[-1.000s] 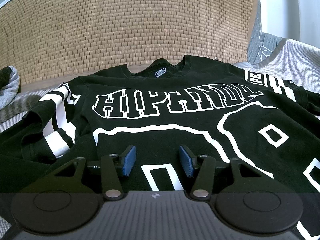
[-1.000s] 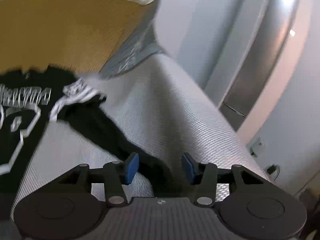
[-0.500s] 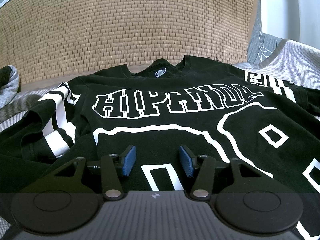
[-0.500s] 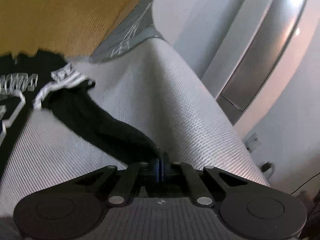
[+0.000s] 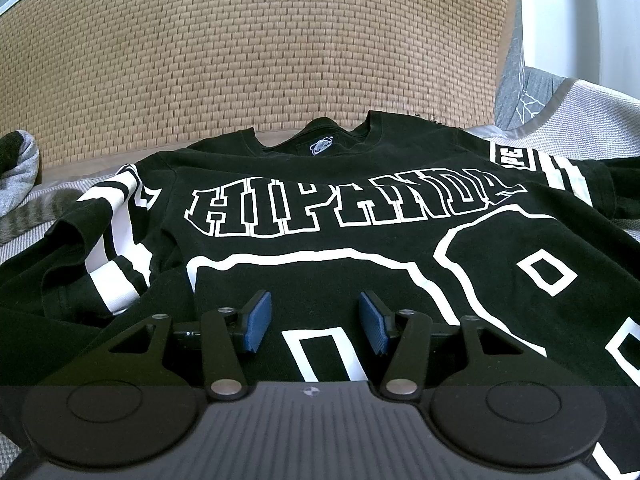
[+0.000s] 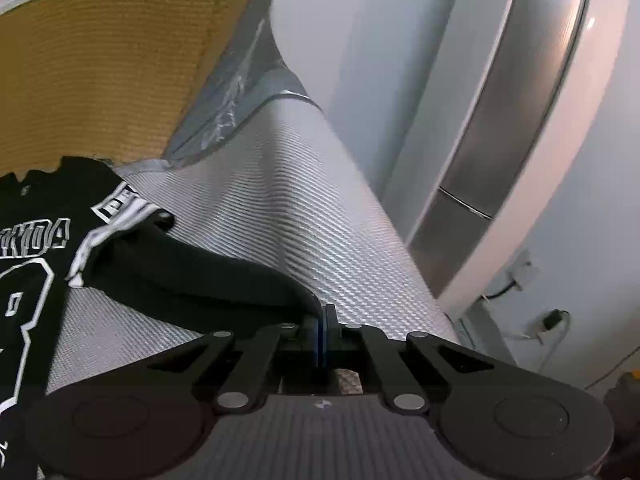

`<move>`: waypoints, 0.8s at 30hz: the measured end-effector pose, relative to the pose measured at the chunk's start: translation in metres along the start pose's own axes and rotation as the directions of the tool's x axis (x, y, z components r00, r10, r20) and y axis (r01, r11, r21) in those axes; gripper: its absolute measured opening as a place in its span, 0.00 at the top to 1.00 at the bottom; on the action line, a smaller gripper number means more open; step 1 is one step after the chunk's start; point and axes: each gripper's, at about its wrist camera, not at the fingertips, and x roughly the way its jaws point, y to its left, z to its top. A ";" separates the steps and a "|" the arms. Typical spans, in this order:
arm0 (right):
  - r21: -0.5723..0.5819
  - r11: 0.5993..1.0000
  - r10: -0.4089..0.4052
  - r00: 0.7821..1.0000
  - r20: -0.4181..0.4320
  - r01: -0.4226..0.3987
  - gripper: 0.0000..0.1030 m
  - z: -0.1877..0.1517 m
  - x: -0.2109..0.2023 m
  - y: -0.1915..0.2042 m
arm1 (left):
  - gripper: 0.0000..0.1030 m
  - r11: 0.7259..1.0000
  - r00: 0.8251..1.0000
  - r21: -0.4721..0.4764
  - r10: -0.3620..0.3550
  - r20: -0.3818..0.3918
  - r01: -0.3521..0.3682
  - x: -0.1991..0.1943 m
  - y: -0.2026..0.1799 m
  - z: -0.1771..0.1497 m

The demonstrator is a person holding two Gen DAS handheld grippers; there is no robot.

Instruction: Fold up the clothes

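Black shirt (image 5: 320, 208) being laid flat, collar pointing toward woven headboard (image 5: 256, 60). Sleeve (image 6: 192, 276) being clamped by right gripper (image 6: 322, 332) jaws; left gripper (image 5: 316, 322) jaws being held apart.

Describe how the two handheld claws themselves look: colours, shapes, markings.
Both look alike. The left claw has matte black linkage arms with silver pivot pins, two round black discs at the base, a ribbed grey body with a small round logo, and blue ridged pads on the fingertips. The right claw has the same black arms, silver pins, discs, grey ribbed body and blue pads. No hands, sleeves or cables show.
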 end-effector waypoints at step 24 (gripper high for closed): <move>-0.368 0.895 -0.232 0.967 0.101 0.253 0.49 -0.006 0.011 0.035 | 0.48 1.000 1.000 0.000 -0.001 0.002 0.001 0.000 0.000 -0.001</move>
